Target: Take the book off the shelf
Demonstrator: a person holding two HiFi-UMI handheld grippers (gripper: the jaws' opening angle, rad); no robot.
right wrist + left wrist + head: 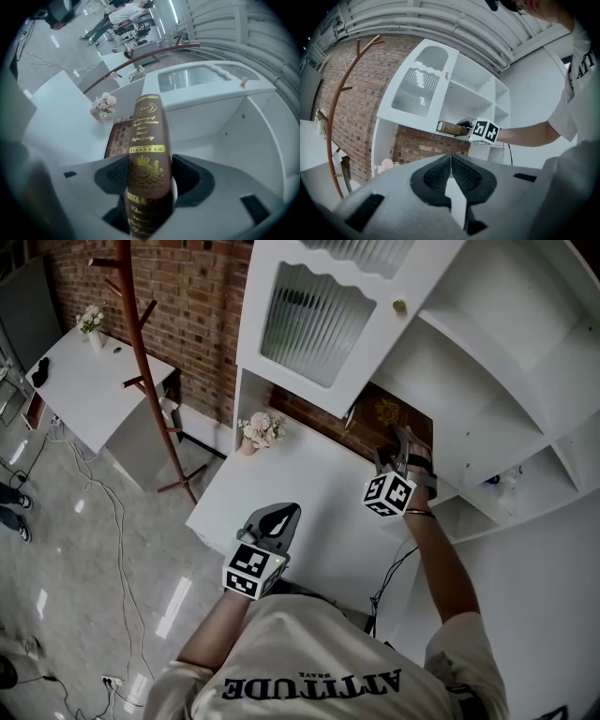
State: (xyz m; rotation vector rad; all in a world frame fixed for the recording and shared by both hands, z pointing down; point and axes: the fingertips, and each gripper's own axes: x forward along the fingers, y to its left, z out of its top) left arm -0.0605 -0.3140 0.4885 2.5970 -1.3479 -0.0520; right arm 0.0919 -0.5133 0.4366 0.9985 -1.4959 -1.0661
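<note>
A brown book [384,413] with gold print lies flat on a lower board of the white shelf unit [497,362], just under the glass-fronted door. My right gripper [401,444] reaches into that bay. In the right gripper view the book [147,150] fills the gap between the jaws [149,178], spine toward the camera, and both pads sit against its sides. The left gripper view shows the book [452,127] sticking out leftward from the right gripper [465,126]. My left gripper [277,519] hangs low over the white desk with its pads together [451,171] and nothing held.
A white desk [309,512] stands below the shelf, with a small flower vase [260,432] at its back left corner. A red-brown coat stand [141,352] rises to the left before a brick wall. Another white table [84,385] stands further left; cables cross the floor.
</note>
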